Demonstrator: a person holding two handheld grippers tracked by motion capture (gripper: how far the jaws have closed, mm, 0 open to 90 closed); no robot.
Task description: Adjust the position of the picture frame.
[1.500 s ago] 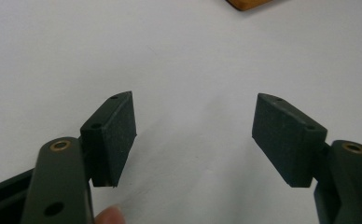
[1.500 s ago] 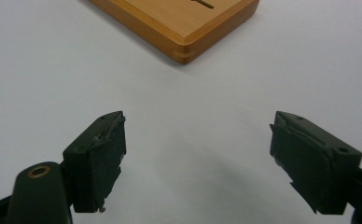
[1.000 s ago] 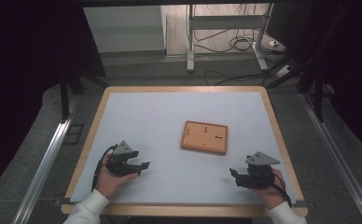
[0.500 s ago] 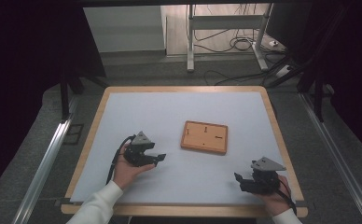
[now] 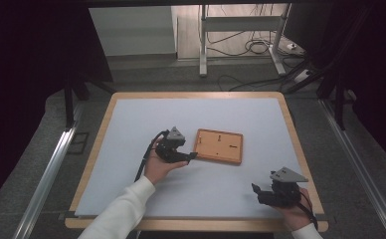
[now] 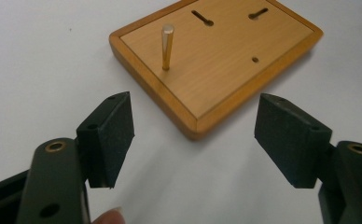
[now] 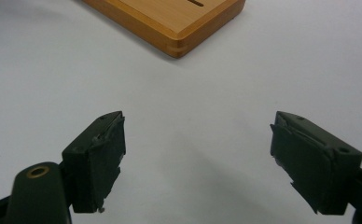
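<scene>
Wooden frame lies back-up just ahead of the left gripper, its corner lined up between wide-open, empty jaws, likely for a grab. A small peg stands on it. Right gripper, gaping and empty, waits well apart; there the frame's far side is cut off.

In the right gripper view, the wooden board is cut off by the top edge; one corner and part of a slot show. In the high view, its brass peg and holes are too small to resolve.
</scene>
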